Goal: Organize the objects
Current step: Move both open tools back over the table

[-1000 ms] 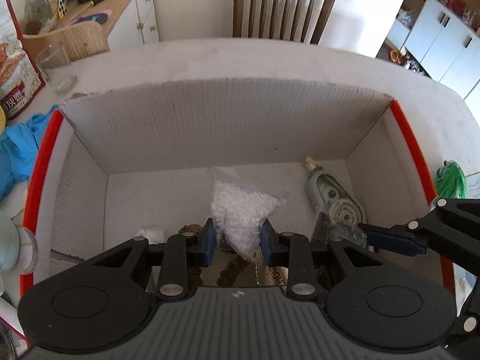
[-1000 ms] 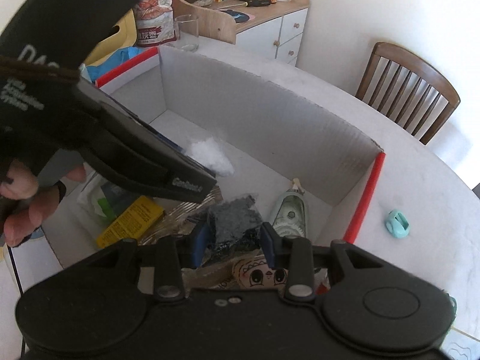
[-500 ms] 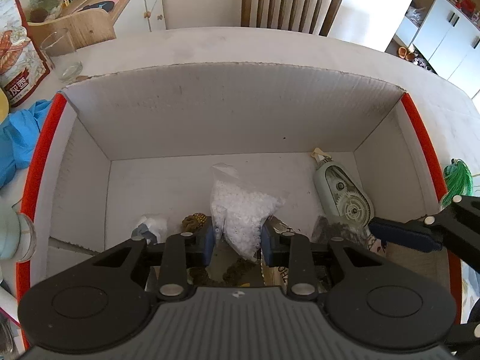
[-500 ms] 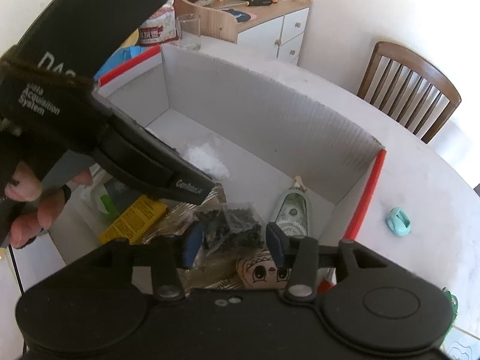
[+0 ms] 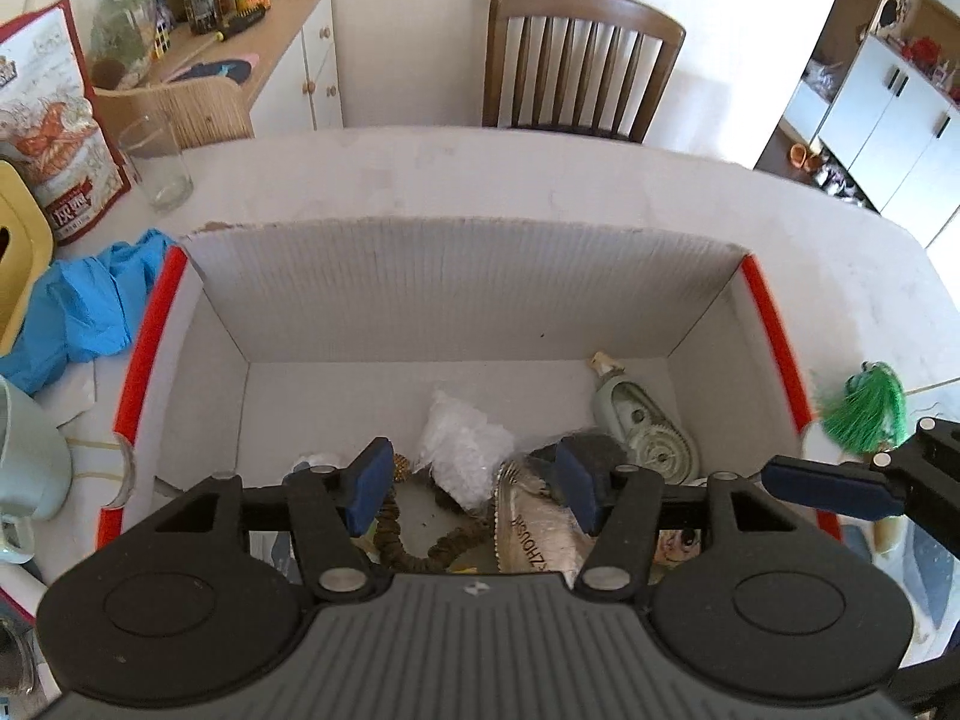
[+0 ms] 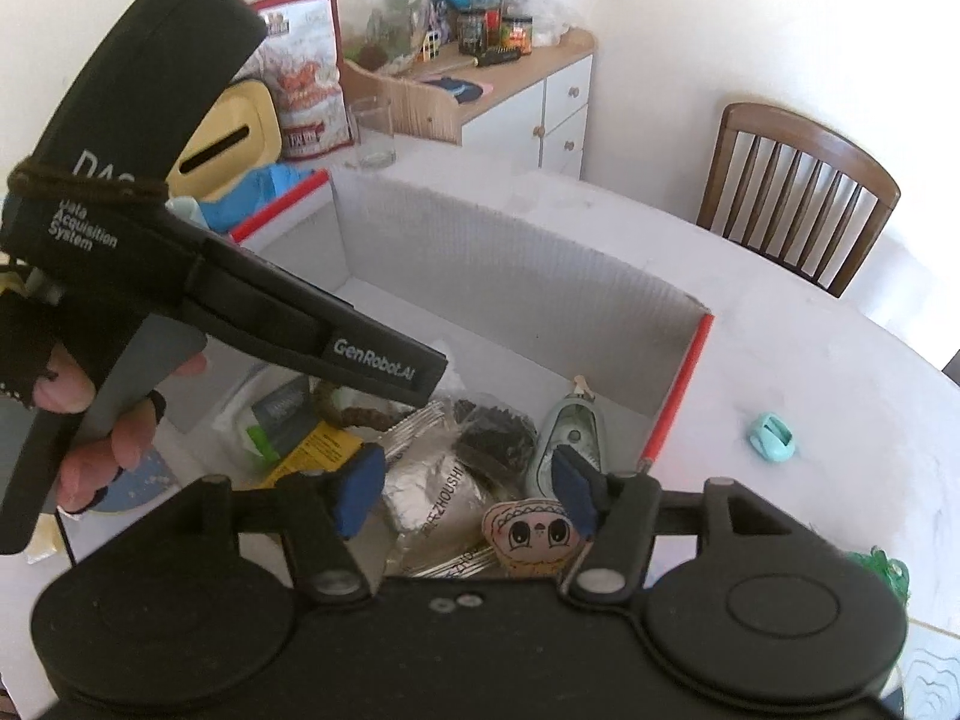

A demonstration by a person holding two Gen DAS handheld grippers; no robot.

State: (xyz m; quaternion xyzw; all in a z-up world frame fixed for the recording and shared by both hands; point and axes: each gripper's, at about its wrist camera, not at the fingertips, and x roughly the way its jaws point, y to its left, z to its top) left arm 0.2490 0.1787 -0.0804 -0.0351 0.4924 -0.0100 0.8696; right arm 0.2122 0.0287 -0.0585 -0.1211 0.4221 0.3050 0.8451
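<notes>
Both of your claws hang over the open cardboard box (image 5: 456, 306), and both have just been spreading their jaws. Your left claw (image 5: 471, 483) stands open with nothing pressed between its blue pads; the clear bag of white granules (image 5: 462, 456) lies on the box floor just beyond and below the gap, free of the pads. Your right claw (image 6: 468, 486) is open as well; the bag of dark bits (image 6: 495, 432) rests in the box ahead of it, on a silver foil pouch (image 6: 432, 492), untouched. The pale green tape dispenser (image 6: 570, 438) lies just beyond its right finger. A cartoon-face tag (image 6: 537, 537) sits under that finger.
</notes>
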